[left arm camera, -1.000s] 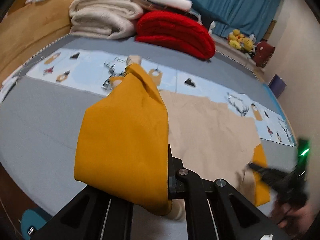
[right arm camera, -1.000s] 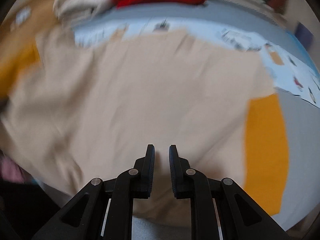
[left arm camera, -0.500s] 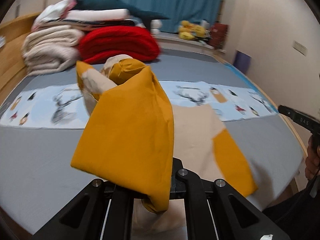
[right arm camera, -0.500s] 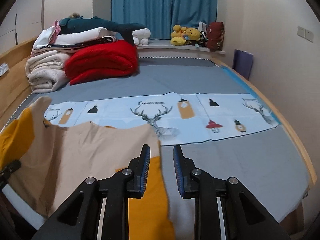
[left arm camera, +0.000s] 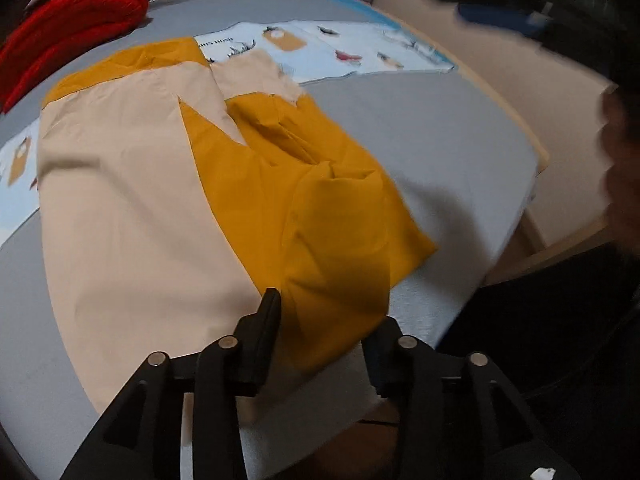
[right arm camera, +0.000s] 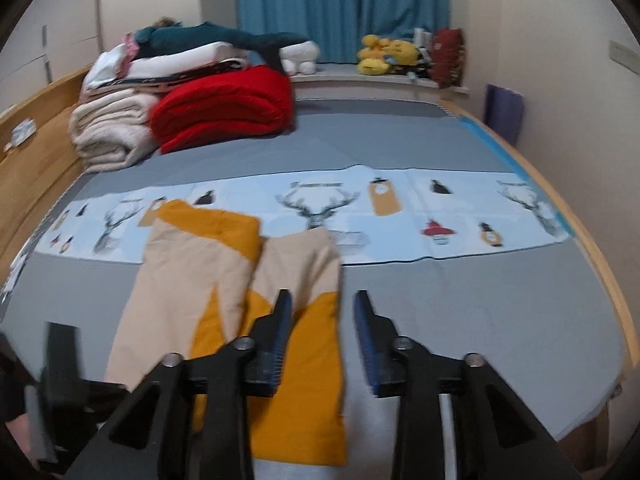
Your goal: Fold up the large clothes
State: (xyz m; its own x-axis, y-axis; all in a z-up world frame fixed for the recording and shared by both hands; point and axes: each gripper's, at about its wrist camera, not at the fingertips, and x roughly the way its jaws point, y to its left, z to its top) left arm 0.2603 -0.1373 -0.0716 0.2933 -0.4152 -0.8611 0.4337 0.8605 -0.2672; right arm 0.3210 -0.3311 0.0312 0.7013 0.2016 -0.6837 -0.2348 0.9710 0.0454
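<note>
**A:** Left claw (left arm camera: 322, 330) first: what are its jaws doing?

**B:** They stand partly apart at the bottom centre of the left wrist view and have just been opening. A mustard fold of the garment (left arm camera: 160, 200) lies between the two fingers, loose, with neither pad pressing on it.

**A:** And where does the garment sit?

**B:** It is spread on the grey bed (left arm camera: 440, 140). Beige cloth fills the left and centre of that frame, with a mustard strip along its upper left edge. The mustard sleeve (left arm camera: 320, 200) lies across the middle, running down to the claw, creased and bunched. A red blanket (left arm camera: 68, 16) is at the upper left, and a light blue printed strip (left arm camera: 340, 48) crosses the bed at the top centre. At the right edge a dark blurred shape, part of the person, fills the frame.

**A:** What about the other camera?

**B:** At its lower left there is a blurred black piece of the left claw. The garment lies in the centre left, folded narrow, beige above and mustard below, its top edge overlapping the printed strip. The right claw (right arm camera: 324, 340) is at the bottom centre, jaws apart and just been opening. Nothing is between them, though the left finger overlaps the mustard cloth in the picture. Folded blankets are stacked at the upper left, blue curtains (right arm camera: 340, 8) at the top centre.
</note>
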